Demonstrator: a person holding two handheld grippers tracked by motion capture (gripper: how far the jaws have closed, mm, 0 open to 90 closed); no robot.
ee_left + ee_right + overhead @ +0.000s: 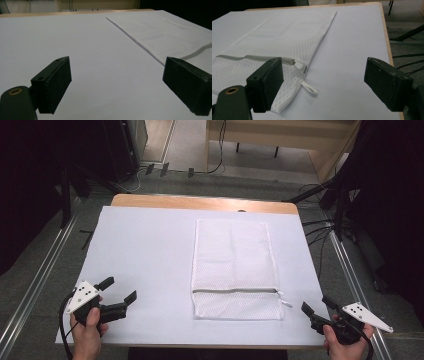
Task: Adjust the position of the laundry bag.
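Lying flat and untouched on the white-covered table, the white mesh zippered laundry bag has its zip closed — nothing looks begun. Left tongs and right tongs both gape apart, empty, well clear of the bag.

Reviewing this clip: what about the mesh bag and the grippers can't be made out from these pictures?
- Mesh bag: any contents; the weave blurs in the high view.
- Zipper: its left end is cut off by the edge of the right gripper view.
- Left gripper and right gripper: their bodies are wrapped by the hands.
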